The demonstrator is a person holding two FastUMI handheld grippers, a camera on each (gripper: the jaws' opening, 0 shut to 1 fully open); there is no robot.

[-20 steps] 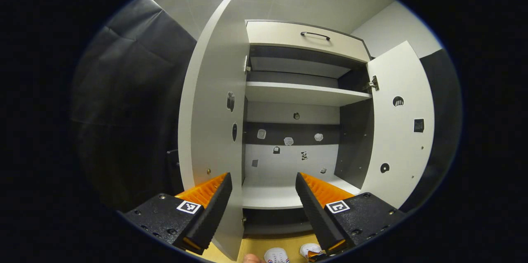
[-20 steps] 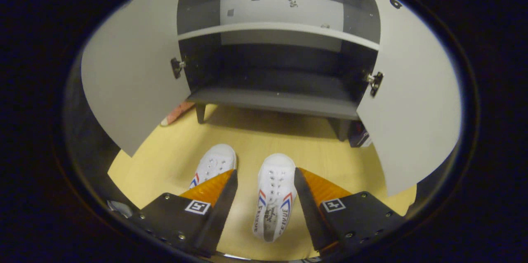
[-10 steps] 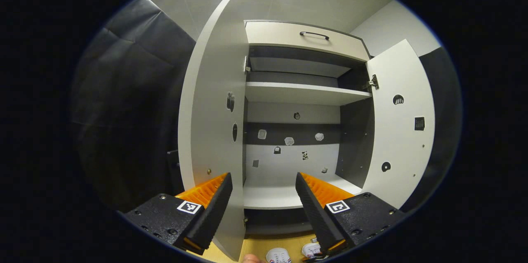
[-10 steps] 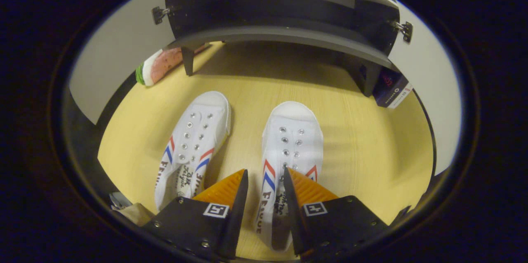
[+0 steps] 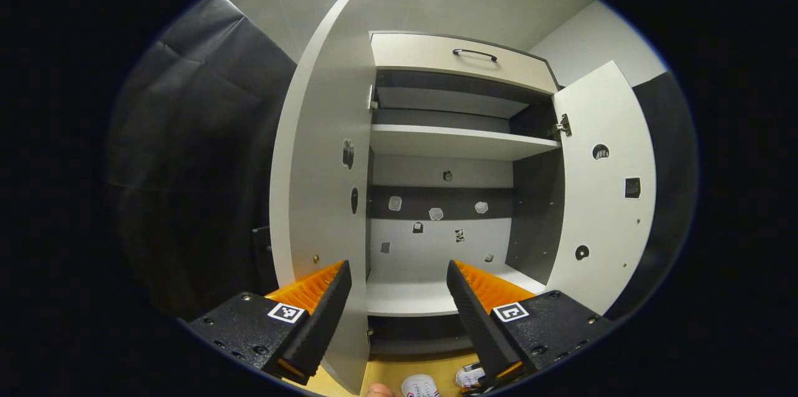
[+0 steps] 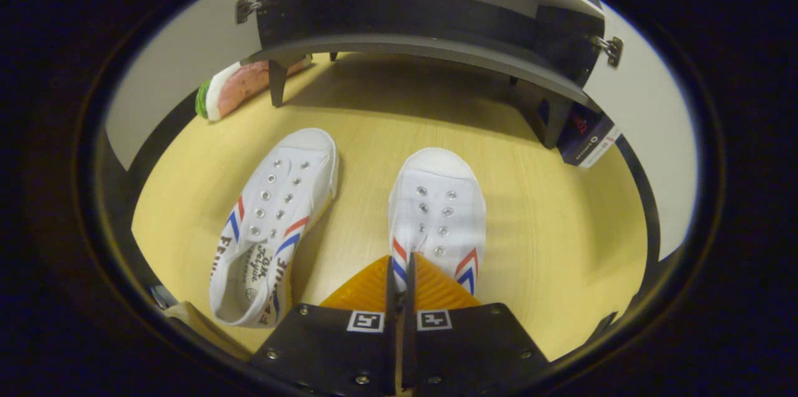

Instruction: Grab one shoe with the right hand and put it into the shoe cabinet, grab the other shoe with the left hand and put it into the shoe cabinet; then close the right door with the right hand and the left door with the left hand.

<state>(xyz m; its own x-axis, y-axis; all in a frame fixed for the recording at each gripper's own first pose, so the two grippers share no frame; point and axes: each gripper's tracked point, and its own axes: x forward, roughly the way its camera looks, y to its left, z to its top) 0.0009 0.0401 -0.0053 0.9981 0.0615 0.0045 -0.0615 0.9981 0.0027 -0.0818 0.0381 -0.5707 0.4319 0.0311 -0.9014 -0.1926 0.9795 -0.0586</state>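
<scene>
Right gripper (image 6: 399,278) pinched nearly closed on the side wall of the right-hand shoe (image 6: 438,213), toe aimed straight ahead at the shoe cabinet (image 6: 430,51) along the finger line, so probably just lift and push forward onto the bottom shelf. Other shoe (image 6: 269,222) lying on the floor (image 6: 548,222) just left of it, angled, toe toward the cabinet's left front leg. Left gripper (image 5: 399,297) held higher, spread wide and empty, facing the open shelves between left door (image 5: 318,197) and right door (image 5: 601,191).
</scene>
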